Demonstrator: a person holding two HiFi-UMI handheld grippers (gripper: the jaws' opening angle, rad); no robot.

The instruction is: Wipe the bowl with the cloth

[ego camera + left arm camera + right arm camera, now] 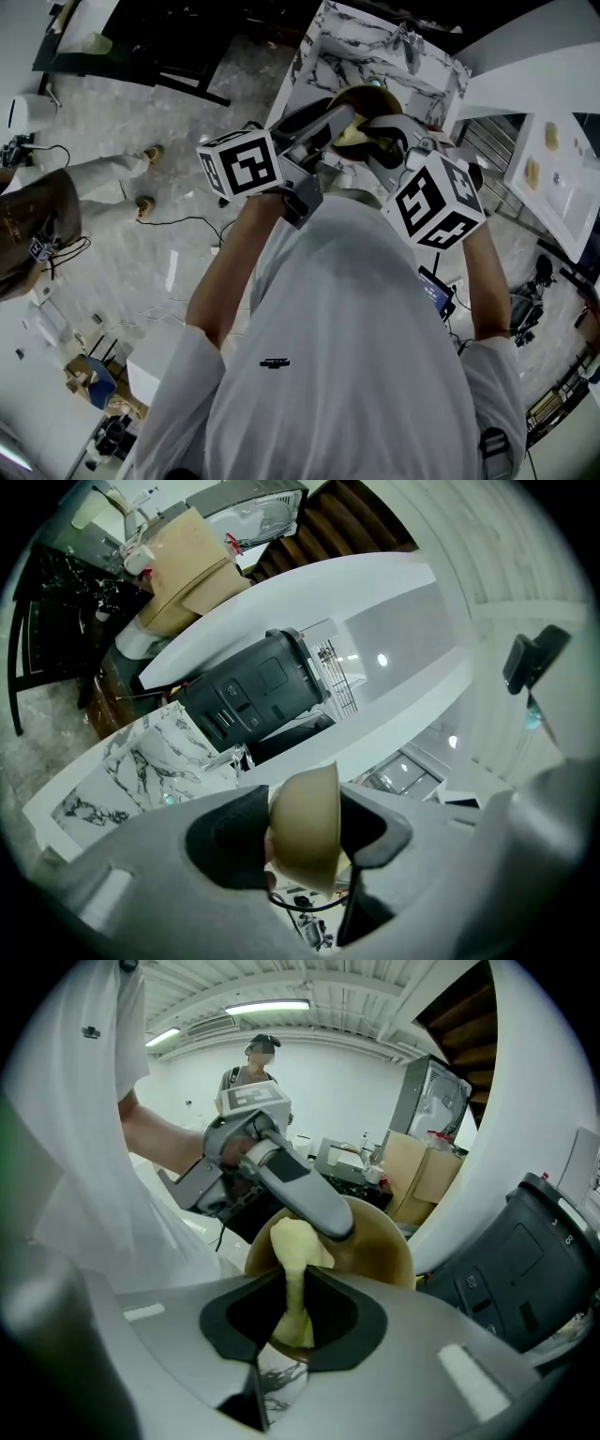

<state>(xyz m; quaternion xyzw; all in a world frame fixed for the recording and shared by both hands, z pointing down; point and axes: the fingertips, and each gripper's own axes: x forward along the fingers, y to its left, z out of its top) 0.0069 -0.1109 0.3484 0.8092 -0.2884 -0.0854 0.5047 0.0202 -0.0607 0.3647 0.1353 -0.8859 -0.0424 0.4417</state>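
In the head view, upper centre, the bowl (pixel 364 97) is half-hidden behind both grippers. The left gripper (pixel 305 836) is clamped on its rim. Only the right gripper (pixel 292 1312) view shows the clamped cloth (pixel 298 1241) inside it.

Bowl (pixel 306 827) clamped in left tool (pixel 305 841)

bright ceiling tubes (pixel 267 1007) light the room evenly, while both gripper views bend and darken at the edges.
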